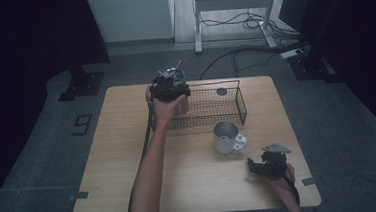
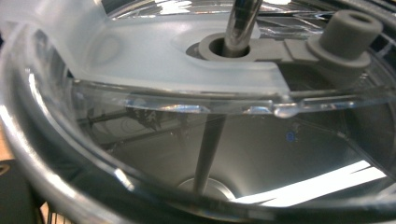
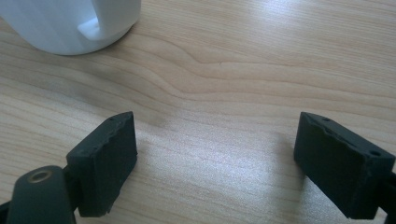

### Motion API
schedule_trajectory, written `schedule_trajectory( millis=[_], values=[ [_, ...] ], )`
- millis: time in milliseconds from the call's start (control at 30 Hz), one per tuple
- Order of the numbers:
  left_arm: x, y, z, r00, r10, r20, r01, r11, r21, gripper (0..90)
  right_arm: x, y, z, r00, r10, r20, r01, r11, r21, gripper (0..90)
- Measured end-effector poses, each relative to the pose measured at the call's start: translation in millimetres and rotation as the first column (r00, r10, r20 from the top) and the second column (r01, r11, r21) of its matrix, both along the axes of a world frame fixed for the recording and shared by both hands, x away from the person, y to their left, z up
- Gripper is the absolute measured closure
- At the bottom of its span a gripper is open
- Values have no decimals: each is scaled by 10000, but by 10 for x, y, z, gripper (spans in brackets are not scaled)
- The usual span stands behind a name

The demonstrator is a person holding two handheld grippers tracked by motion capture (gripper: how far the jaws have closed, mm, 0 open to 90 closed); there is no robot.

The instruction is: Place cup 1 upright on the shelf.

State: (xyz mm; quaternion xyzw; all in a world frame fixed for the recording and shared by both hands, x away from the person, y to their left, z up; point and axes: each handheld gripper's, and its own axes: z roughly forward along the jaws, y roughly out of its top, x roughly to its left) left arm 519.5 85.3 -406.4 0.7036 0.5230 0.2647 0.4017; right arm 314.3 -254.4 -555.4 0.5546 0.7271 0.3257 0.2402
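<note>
The wooden surface (image 1: 129,155) carries a wire basket (image 1: 226,108) toward twelve o'clock. The person's left forearm stretches long and nearly straight from six o'clock up to the basket's left end, where the left tool (image 1: 170,87) sits on a metal cup with a clear lid and straw (image 1: 178,79); from its own view the lid and straw (image 2: 238,28) are very close, and whether that tool is clenched or released cannot be told. A white mug (image 1: 227,137) stands just in front of the basket. At four o'clock the right hand rests low on the surface with the right tool (image 3: 217,163) released, jaws wide apart, the mug near.
</note>
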Motion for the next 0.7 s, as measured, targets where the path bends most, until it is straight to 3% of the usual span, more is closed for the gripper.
schedule_trajectory(
  millis=[700],
  values=[
    [80,-66,-268,9989,127,-444,-120,9998,152,41,0,0,0,10000,-3,-3,3,10000,-1,132]
  ],
)
